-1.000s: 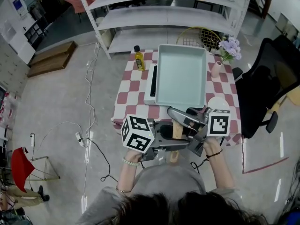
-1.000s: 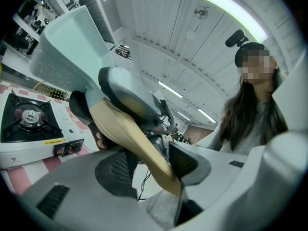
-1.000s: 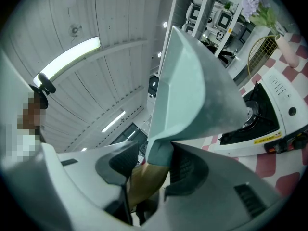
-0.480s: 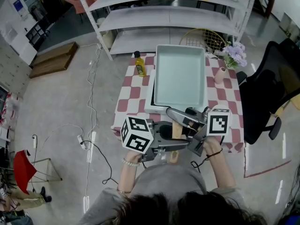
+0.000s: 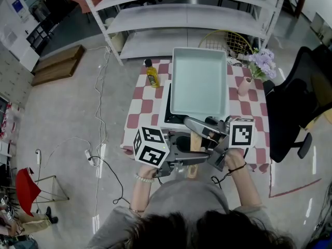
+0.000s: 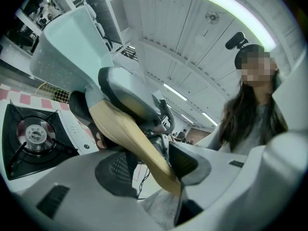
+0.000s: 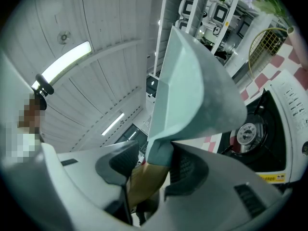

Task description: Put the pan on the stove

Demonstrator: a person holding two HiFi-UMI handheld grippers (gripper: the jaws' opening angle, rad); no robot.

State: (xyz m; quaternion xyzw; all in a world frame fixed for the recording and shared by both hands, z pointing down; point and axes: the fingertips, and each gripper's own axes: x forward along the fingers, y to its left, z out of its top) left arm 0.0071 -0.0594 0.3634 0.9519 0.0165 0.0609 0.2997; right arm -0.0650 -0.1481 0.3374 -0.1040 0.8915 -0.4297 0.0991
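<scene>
A square pale-green pan [image 5: 199, 82] with a wooden handle [image 5: 195, 144] hangs level above the white gas stove [image 5: 167, 115] on the checkered table [image 5: 142, 108]. My left gripper [image 5: 193, 162] is shut on the handle's near end, coming in from the left. Farther up the handle, close to the pan, my right gripper [image 5: 199, 134] is shut on it from the right. In the left gripper view the handle [image 6: 130, 138] runs between the pads and a burner [image 6: 33, 136] lies below. The right gripper view has the pan [image 7: 192, 90] over the burner [image 7: 248, 134].
A yellow bottle [image 5: 152, 74] stands at the table's far left. At its right side is a pink vase [image 5: 243, 86] of purple flowers, with a black office chair [image 5: 301, 97] beyond. White shelving [image 5: 181, 19] and a wire basket [image 5: 228, 41] are behind the table.
Both grippers have carried the pan farther over the table, away from me. The bottle and the table's near edge now sit closer to me in the head view.
</scene>
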